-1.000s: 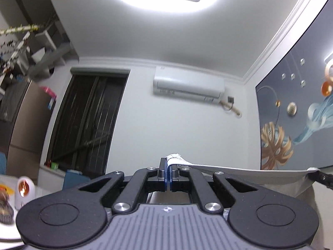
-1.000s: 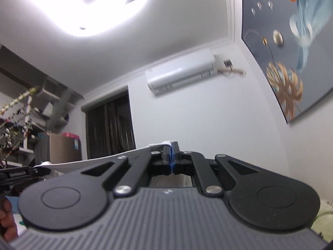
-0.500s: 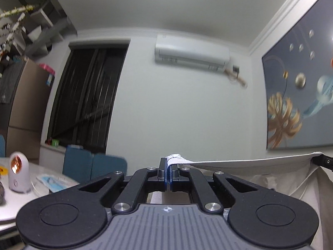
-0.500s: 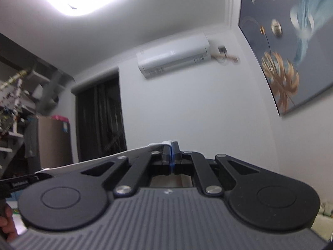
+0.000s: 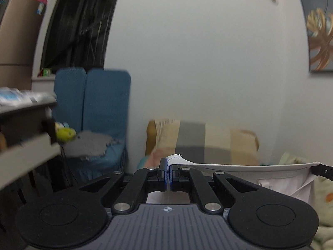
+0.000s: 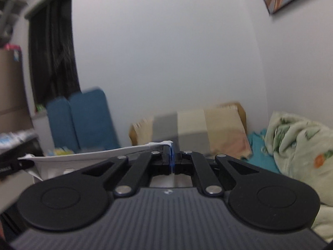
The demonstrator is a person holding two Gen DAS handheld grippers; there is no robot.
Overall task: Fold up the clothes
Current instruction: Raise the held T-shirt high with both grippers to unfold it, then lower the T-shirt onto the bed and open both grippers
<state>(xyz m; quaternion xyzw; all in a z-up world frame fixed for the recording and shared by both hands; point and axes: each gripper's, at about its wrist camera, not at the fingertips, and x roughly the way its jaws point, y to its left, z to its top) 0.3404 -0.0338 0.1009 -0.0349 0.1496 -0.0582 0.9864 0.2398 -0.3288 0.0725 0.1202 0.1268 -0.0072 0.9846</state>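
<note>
A white garment (image 5: pixel 260 168) is stretched in the air between both grippers. My left gripper (image 5: pixel 169 166) is shut on one corner of its hem. The taut edge runs right to the other gripper's tip (image 5: pixel 321 169). In the right wrist view my right gripper (image 6: pixel 172 154) is shut on the opposite corner, and the white garment (image 6: pixel 87 156) runs left to the left gripper's tip (image 6: pixel 12 166). The cloth hangs down below the edge, mostly hidden behind the gripper bodies.
Ahead stands a patchwork headboard (image 5: pixel 204 141) (image 6: pixel 199 129) against a pale wall. Blue chairs (image 5: pixel 97 106) (image 6: pixel 83 116) with a grey cloth (image 5: pixel 87 145) are left of it. A shelf or table edge (image 5: pixel 25 125) juts in at left. A floral quilt (image 6: pixel 299 145) lies at right.
Both cameras have tilted down from the ceiling light and air conditioner to the headboard, chairs and quilt. The garment has stayed stretched between the shut grippers.
</note>
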